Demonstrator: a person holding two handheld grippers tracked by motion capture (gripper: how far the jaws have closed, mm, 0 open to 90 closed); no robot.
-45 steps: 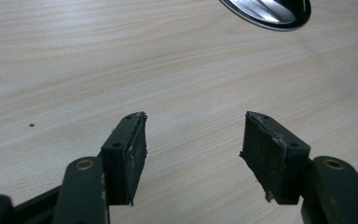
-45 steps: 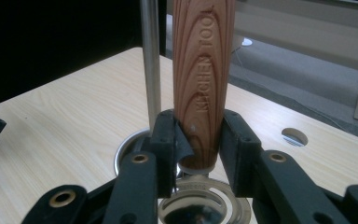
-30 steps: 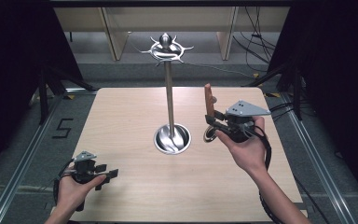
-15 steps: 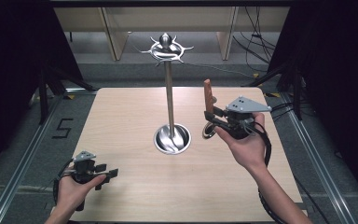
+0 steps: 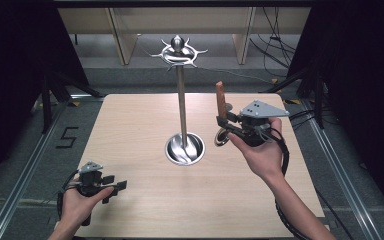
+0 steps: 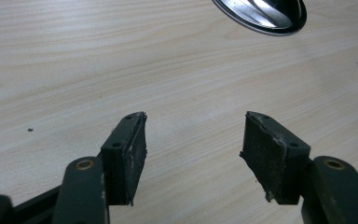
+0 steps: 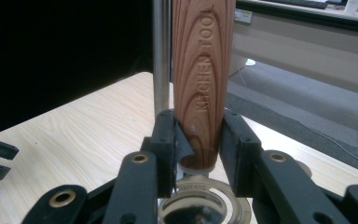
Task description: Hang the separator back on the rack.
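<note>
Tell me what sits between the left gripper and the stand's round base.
Only bare wooden table: the high view shows nothing lying between the left gripper and the stand base, and the left gripper view agrees.

even overhead light, dark surrounds; glare on steel base (image 5: 185, 149); sharp.
</note>
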